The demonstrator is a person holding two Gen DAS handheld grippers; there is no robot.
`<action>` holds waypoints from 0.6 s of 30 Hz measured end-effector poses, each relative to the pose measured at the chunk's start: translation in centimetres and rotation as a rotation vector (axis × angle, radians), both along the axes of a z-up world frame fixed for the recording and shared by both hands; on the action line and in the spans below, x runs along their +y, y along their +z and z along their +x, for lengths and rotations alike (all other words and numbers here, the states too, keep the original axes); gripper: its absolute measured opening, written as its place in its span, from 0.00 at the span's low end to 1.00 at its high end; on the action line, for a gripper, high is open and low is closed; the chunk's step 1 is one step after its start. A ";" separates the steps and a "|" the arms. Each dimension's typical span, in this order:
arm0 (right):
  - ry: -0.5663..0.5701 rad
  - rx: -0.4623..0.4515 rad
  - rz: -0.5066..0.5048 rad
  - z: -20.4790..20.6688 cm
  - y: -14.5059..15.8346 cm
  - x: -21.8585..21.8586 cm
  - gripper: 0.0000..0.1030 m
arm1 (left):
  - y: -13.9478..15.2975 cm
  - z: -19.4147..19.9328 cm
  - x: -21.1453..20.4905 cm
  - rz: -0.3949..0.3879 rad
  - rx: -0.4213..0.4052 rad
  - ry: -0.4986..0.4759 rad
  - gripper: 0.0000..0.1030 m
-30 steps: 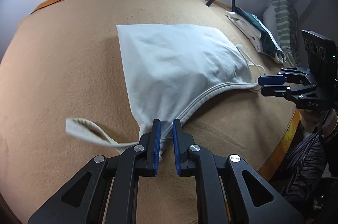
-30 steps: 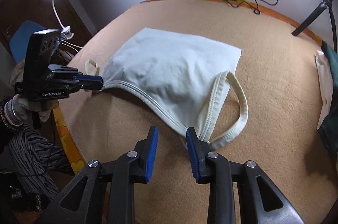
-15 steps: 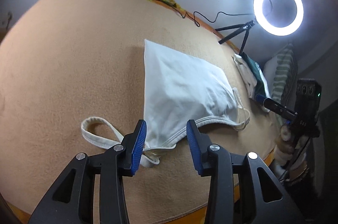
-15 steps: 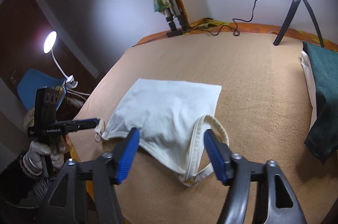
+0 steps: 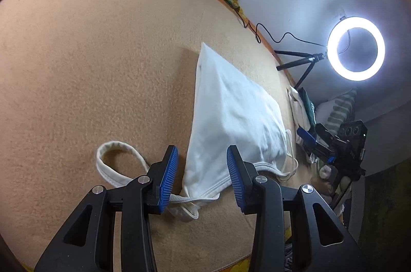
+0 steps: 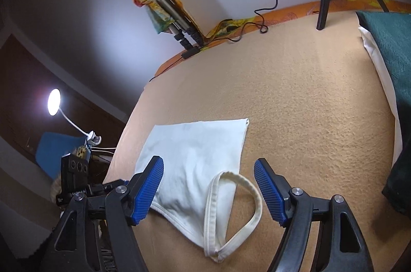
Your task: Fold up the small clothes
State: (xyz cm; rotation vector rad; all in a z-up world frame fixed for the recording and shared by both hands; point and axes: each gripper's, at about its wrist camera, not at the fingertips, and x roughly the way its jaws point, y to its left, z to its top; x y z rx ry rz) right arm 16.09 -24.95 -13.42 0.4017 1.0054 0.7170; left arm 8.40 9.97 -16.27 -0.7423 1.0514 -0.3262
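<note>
A small white cotton tank top with ribbed cream straps lies flat on the tan fleece blanket covering the bed. The left tool hangs above its strap end with blue pads spread wide, holding nothing. The right tool is likewise spread apart and empty over the other strap loop. A folded dark green cloth on white fabric sits at the bed's edge. A glowing ring light on a black tripod stands beyond. No container or readable writing shows.
</note>
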 end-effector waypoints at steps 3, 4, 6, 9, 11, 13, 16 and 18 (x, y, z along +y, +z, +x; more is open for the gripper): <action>0.017 0.014 -0.003 0.7 -0.3 0.3 0.74 | -0.6 0.0 -0.4 -0.006 0.016 -0.012 0.37; 0.023 0.021 -0.001 0.9 -0.5 0.4 0.74 | -0.5 0.0 -0.5 -0.007 0.010 -0.009 0.37; 0.030 0.046 0.003 1.4 -1.0 0.5 0.73 | -0.6 0.0 -0.5 -0.022 0.013 -0.009 0.37; 0.032 0.080 0.006 2.3 -2.1 0.7 0.68 | -1.0 0.0 -0.4 -0.081 0.023 0.002 0.37; 0.034 0.108 0.013 2.8 -2.7 0.7 0.65 | -0.9 0.1 -0.4 -0.083 0.018 -0.002 0.37; 0.036 0.135 0.025 3.3 -3.4 0.7 0.61 | -1.0 0.1 -0.7 -0.090 0.016 -0.015 0.37; 0.044 0.156 0.057 3.9 -4.1 0.7 0.54 | -1.0 0.3 -0.8 -0.099 0.042 0.015 0.37; 0.048 0.162 0.069 4.2 -4.3 0.9 0.49 | -1.1 0.5 -0.7 -0.118 0.045 0.015 0.37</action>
